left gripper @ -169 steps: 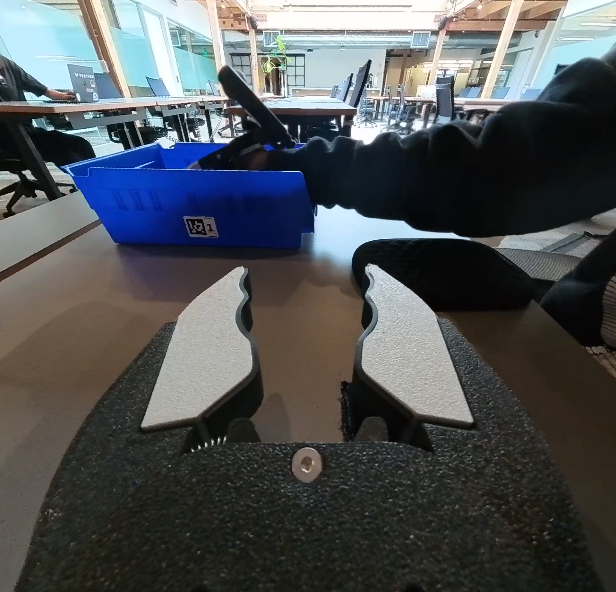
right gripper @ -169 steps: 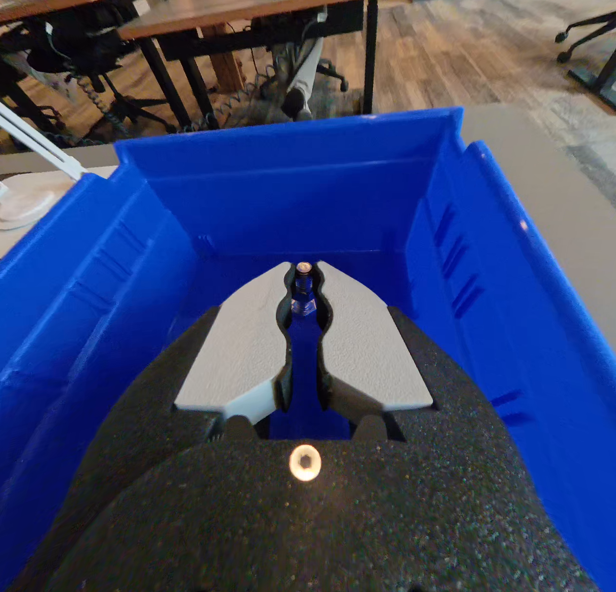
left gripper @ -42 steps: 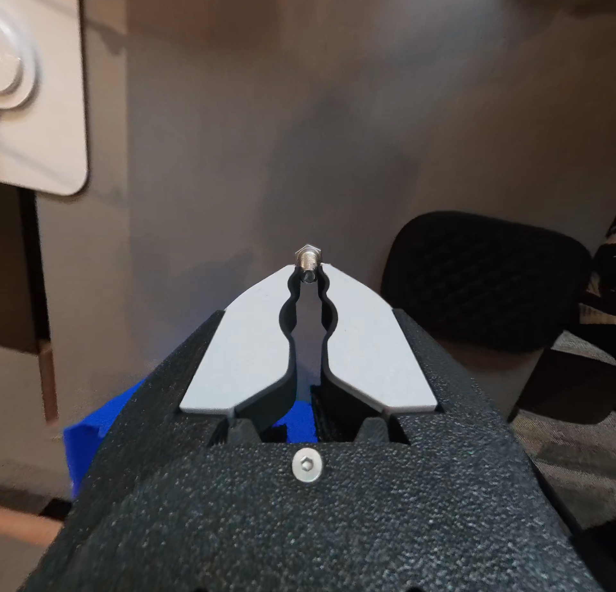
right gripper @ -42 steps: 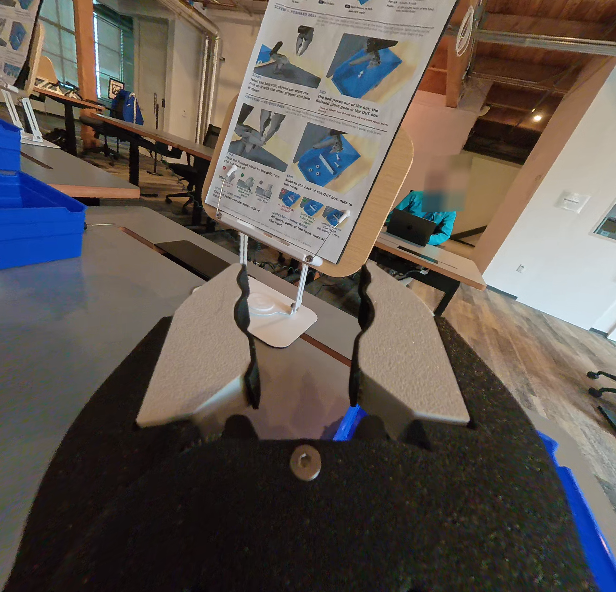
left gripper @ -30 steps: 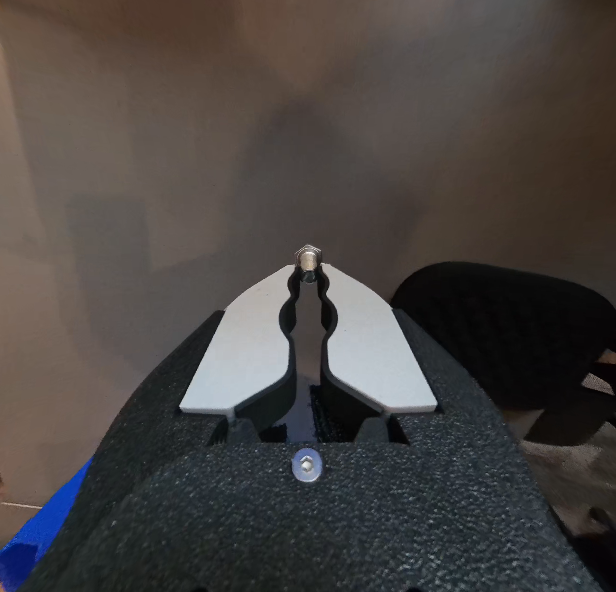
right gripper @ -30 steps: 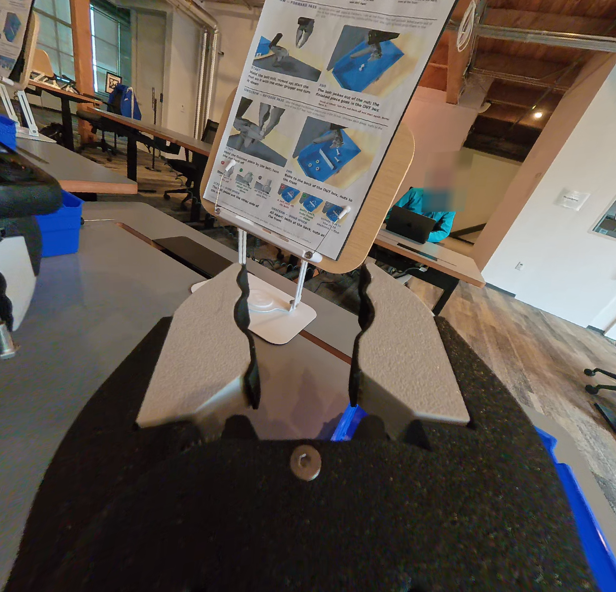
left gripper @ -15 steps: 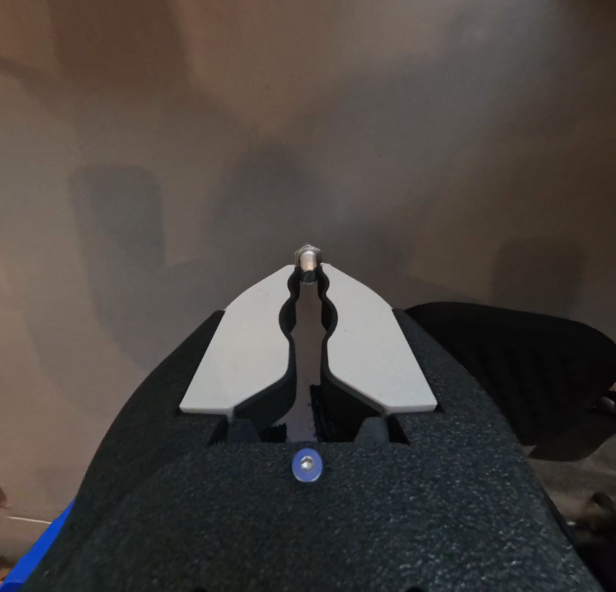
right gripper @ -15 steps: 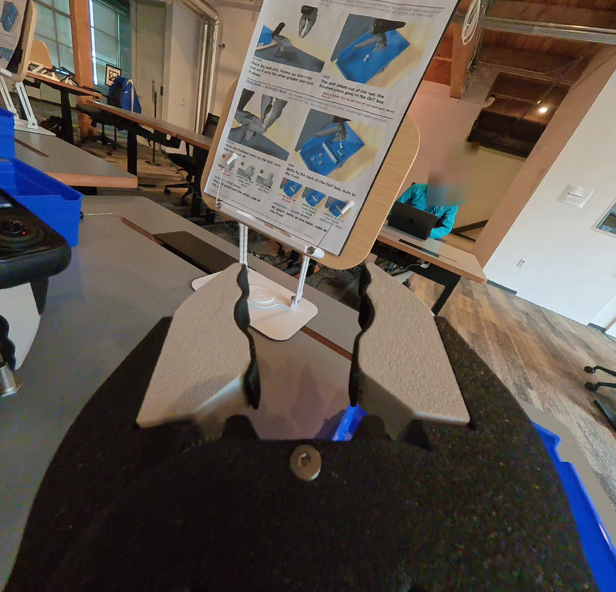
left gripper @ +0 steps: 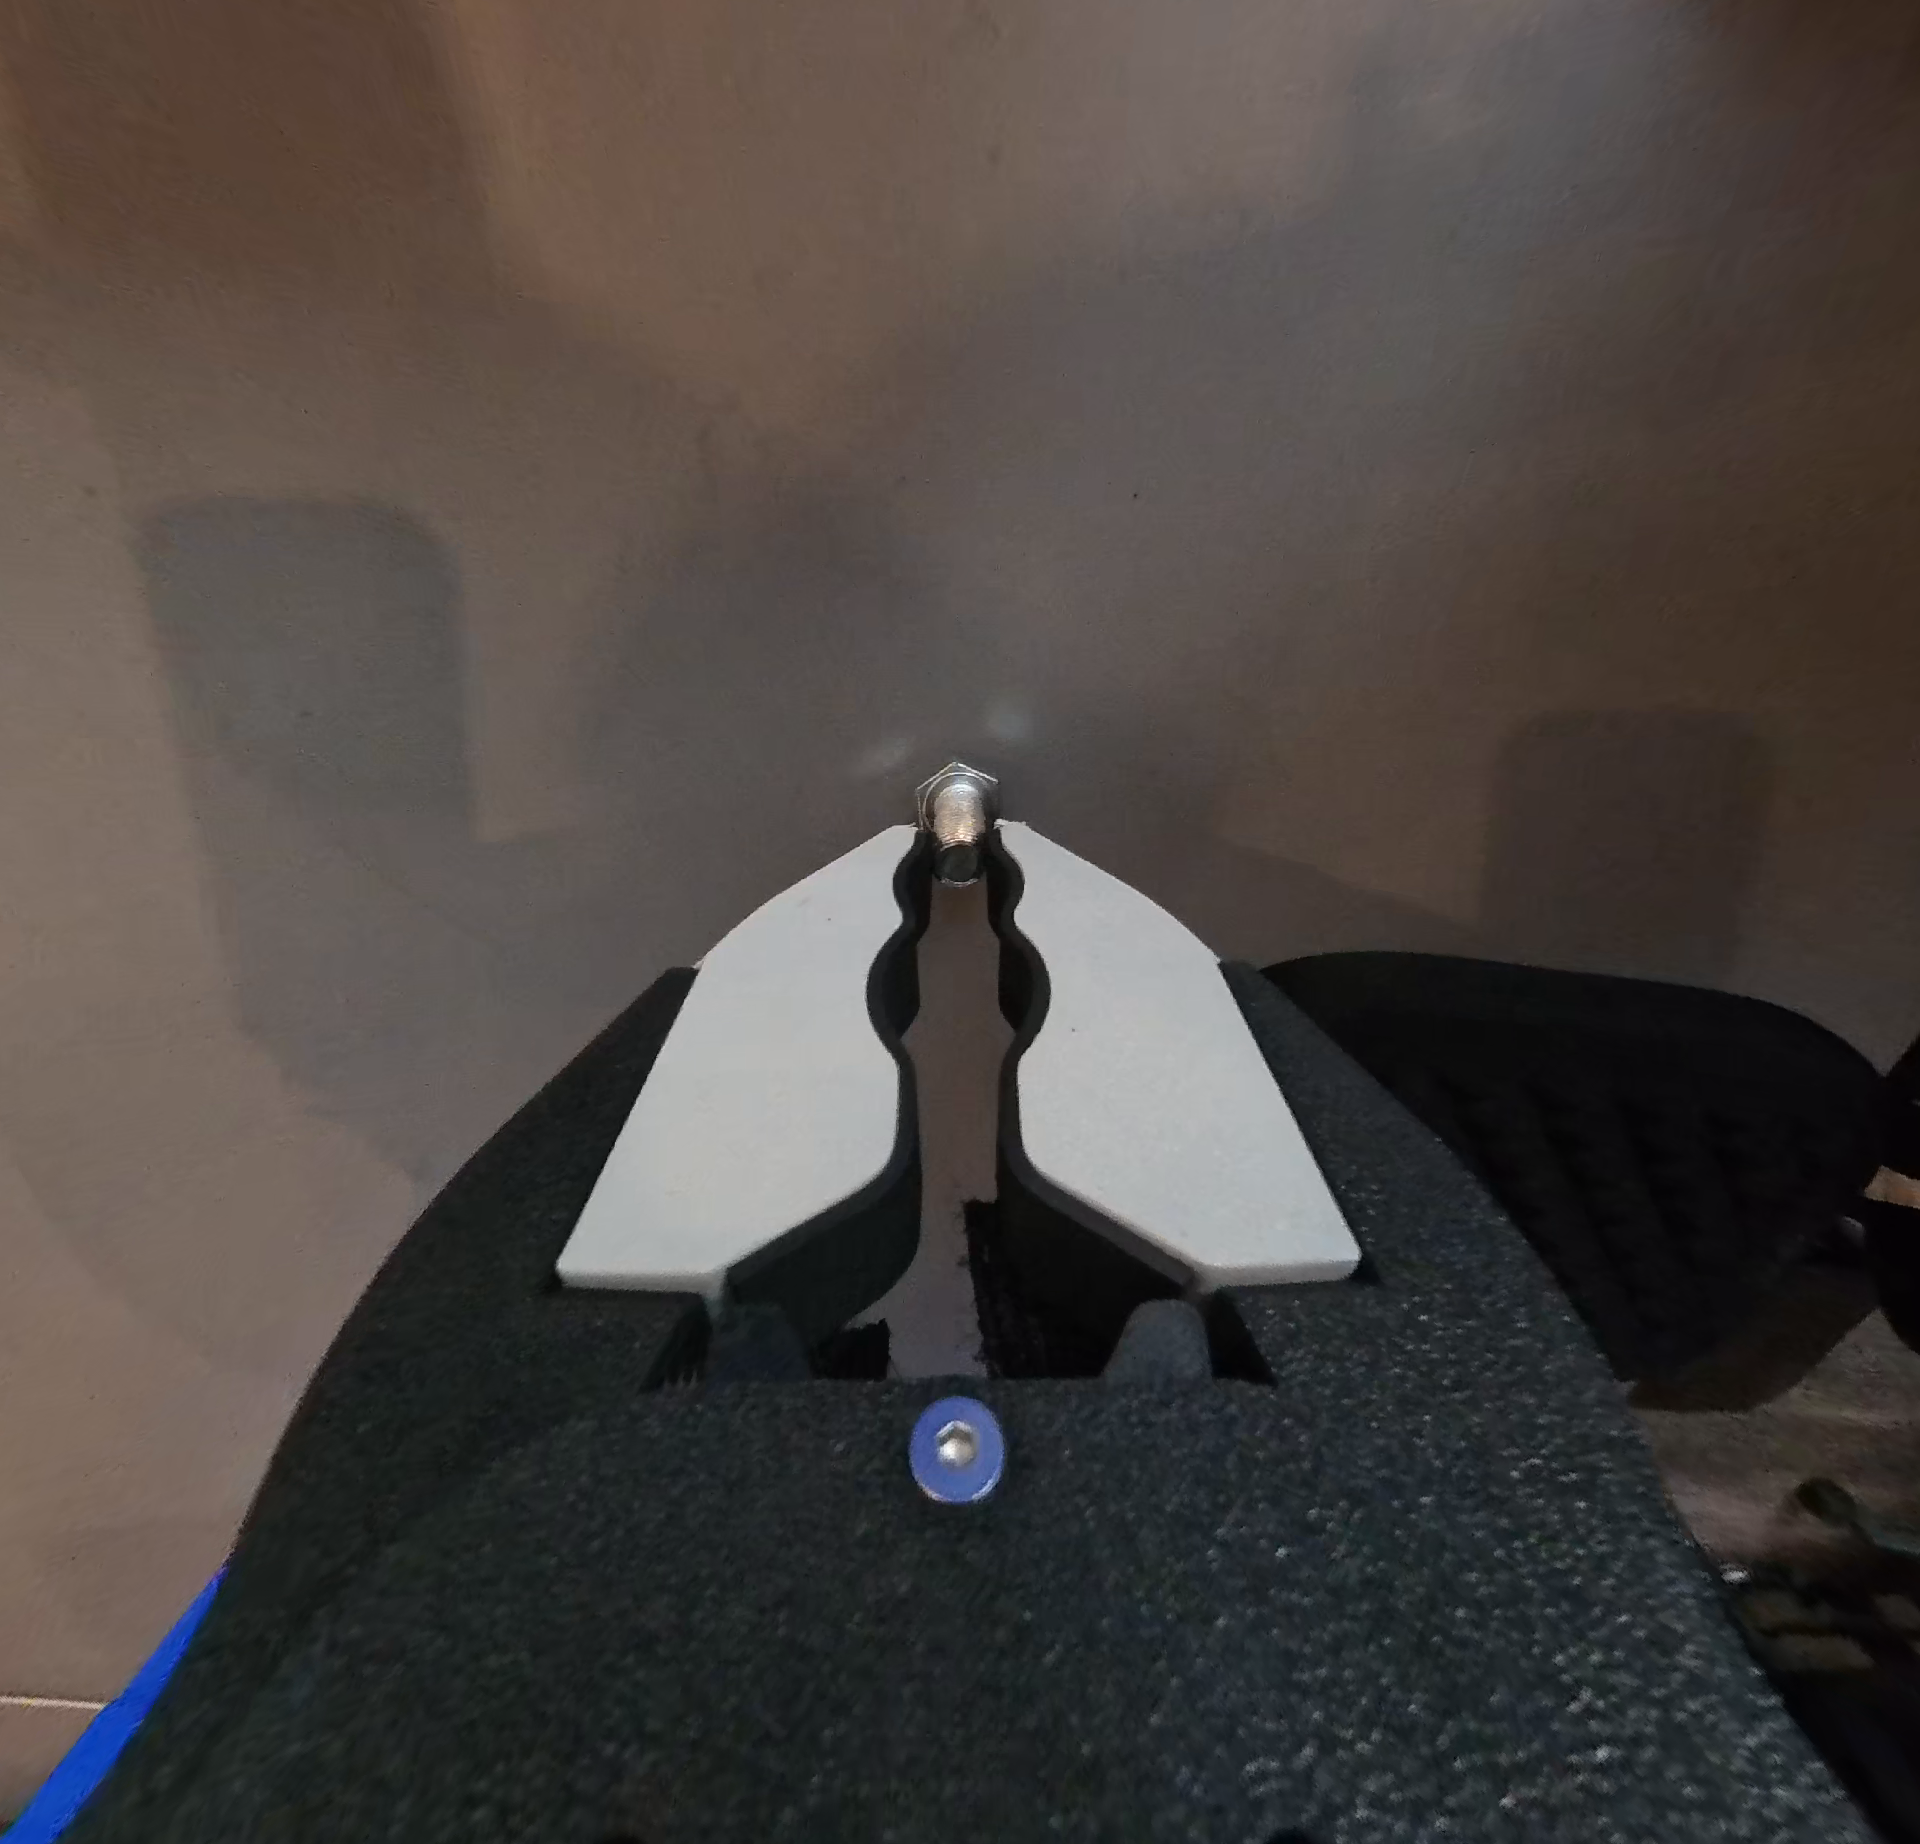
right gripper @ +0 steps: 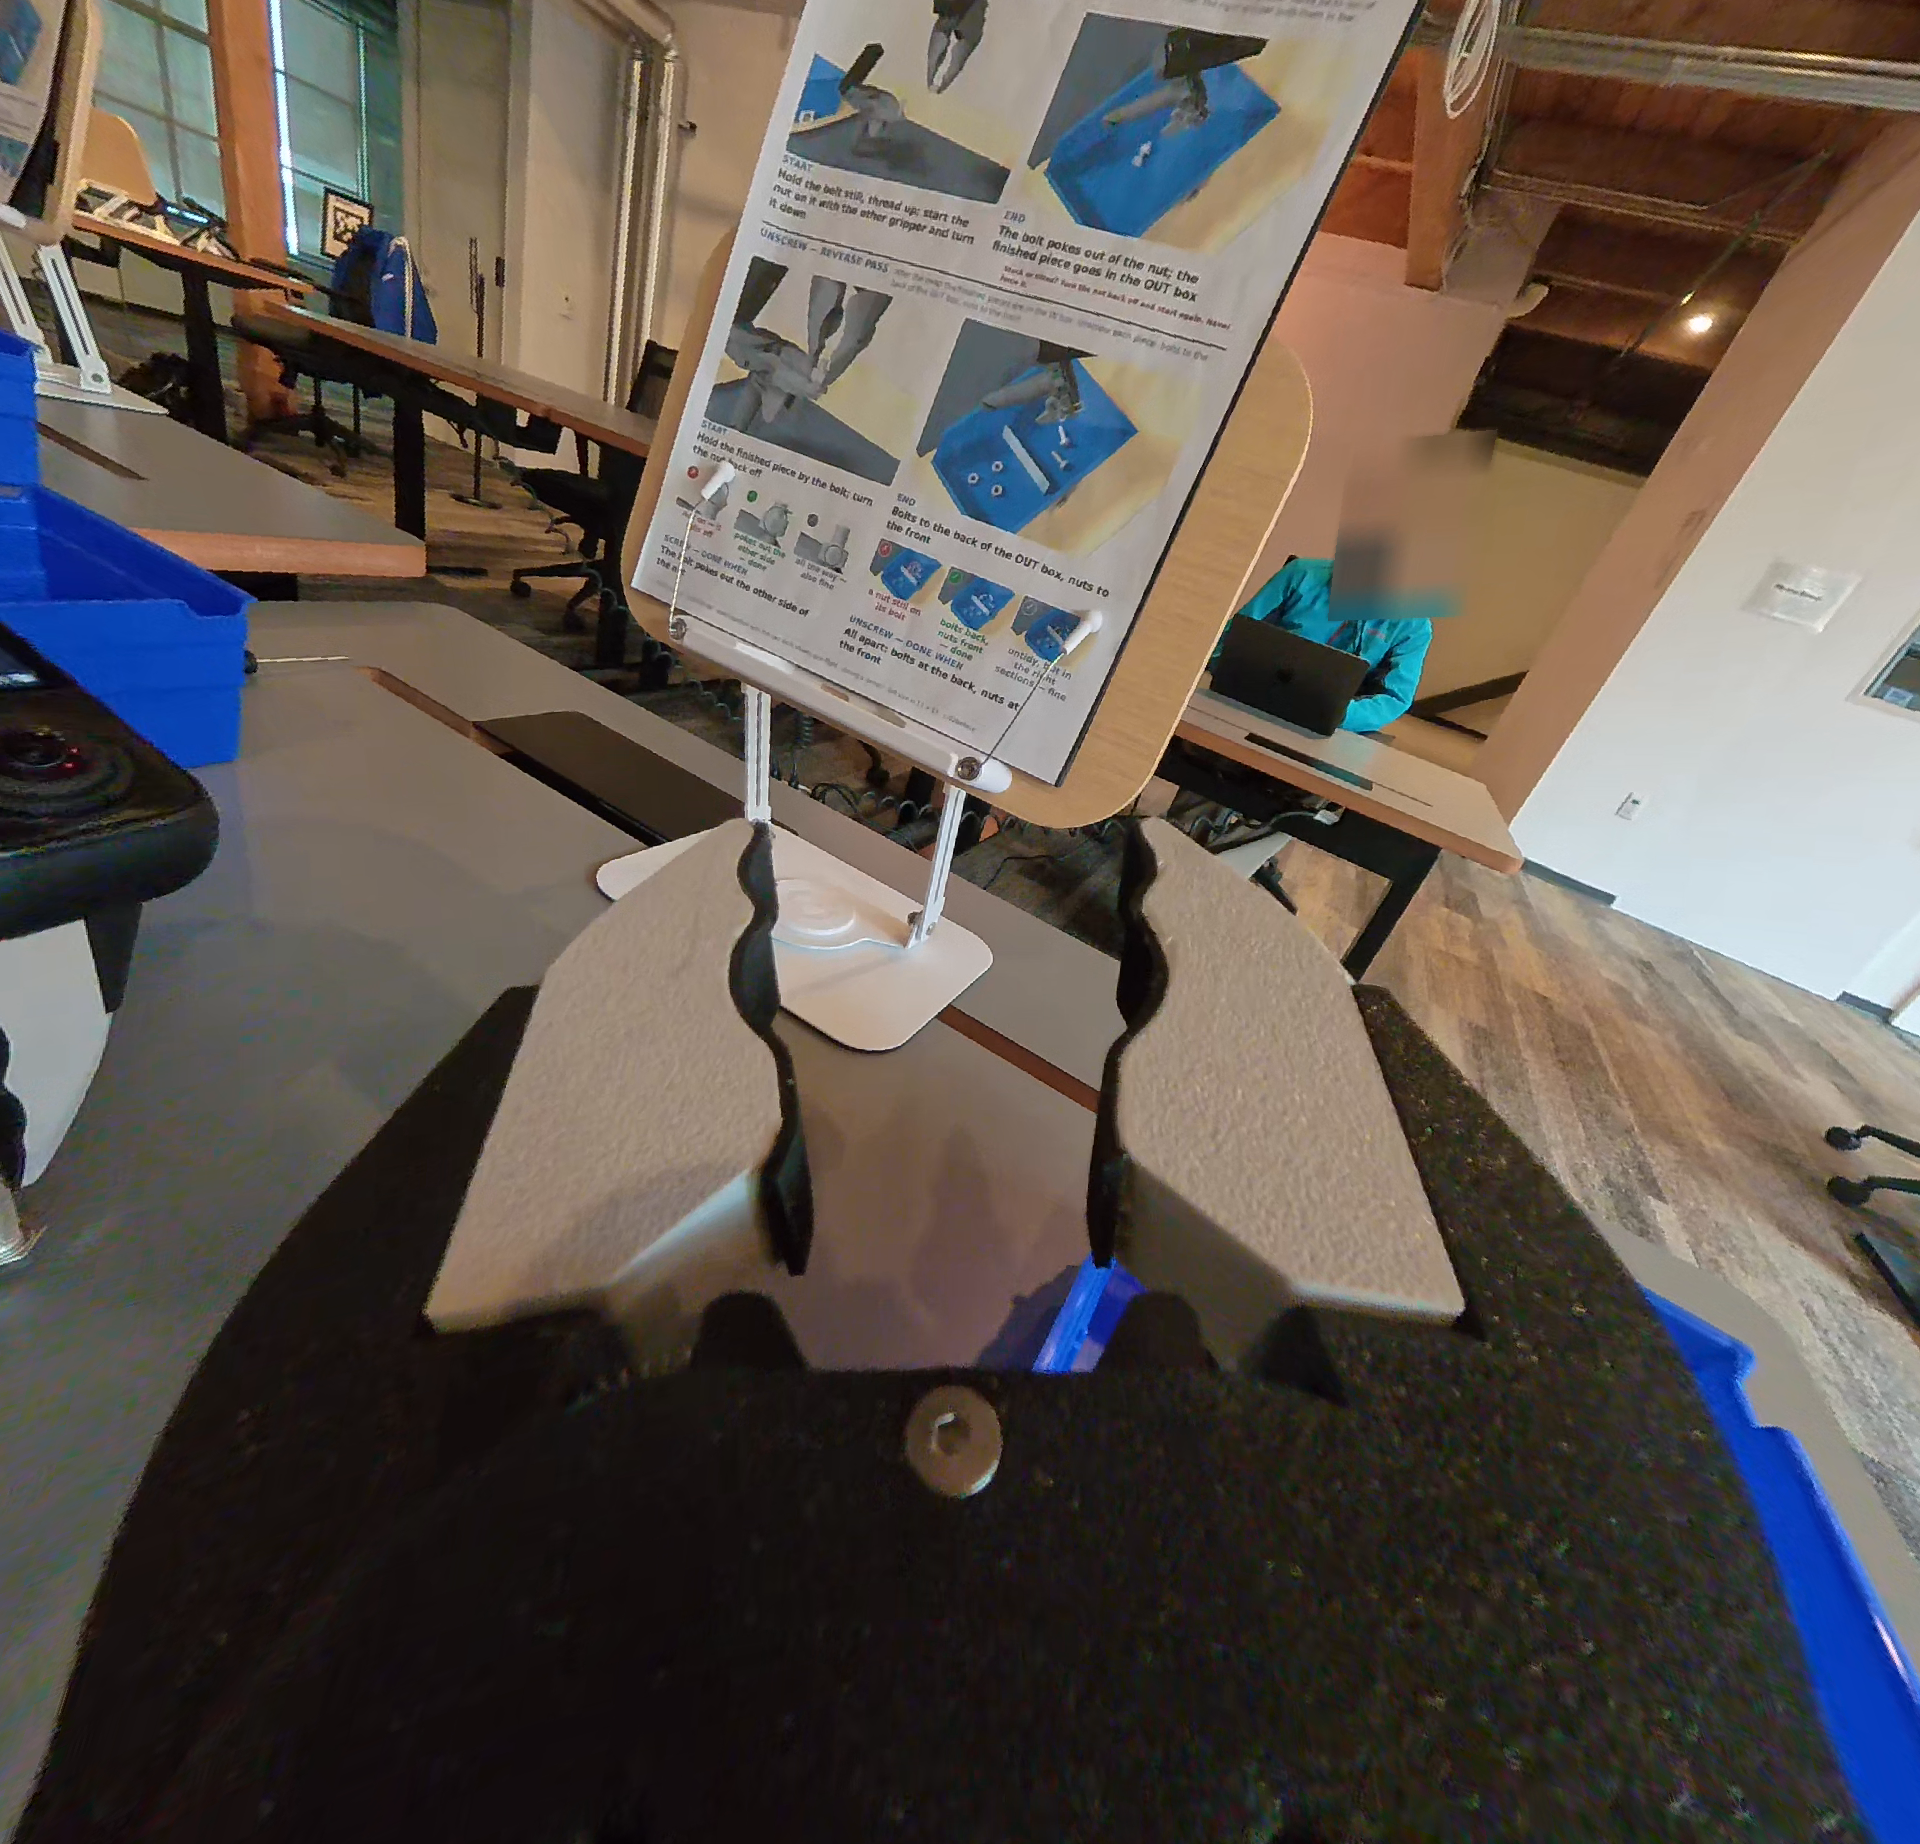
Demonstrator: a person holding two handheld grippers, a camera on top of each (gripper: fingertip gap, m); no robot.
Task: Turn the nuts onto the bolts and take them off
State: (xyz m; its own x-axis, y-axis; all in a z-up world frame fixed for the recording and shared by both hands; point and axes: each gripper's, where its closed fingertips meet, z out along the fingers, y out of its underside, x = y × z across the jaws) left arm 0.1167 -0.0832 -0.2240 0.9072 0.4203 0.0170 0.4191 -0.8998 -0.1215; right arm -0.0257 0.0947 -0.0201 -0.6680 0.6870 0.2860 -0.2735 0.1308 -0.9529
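The left gripper (left gripper: 957,838), a black textured body with two pale grey scalloped fingers, is pointed steeply down at the smooth grey-brown tabletop (left gripper: 727,392), and its fingers are closed at their tips on a small silver threaded bolt (left gripper: 954,836) that carries a silver hexagonal nut (left gripper: 957,788) at the far end. The bolt is held just above the tabletop, with faint glints beside it; whether it touches the surface cannot be told. A black mesh chair back (left gripper: 1600,1119) is seen past the table's near edge at the right, and a sliver of blue plastic bin (left gripper: 125,1711) shows at the lower left. The right gripper (right gripper: 940,844) is held level and tilted, its grey fingers spread wide apart with nothing between them, and is aimed at a rounded wooden board bearing a printed instruction sheet (right gripper: 997,360) on a white metal stand (right gripper: 852,942) near the table's far edge. The left gripper's black housing (right gripper: 73,807) appears at the left edge of the right wrist view, with blue bins (right gripper: 114,631) behind it. Compared with 5.6 seconds earlier, the bolt has passed from the right gripper, then closed on it inside the bin, to the left gripper, then open and empty above the table.
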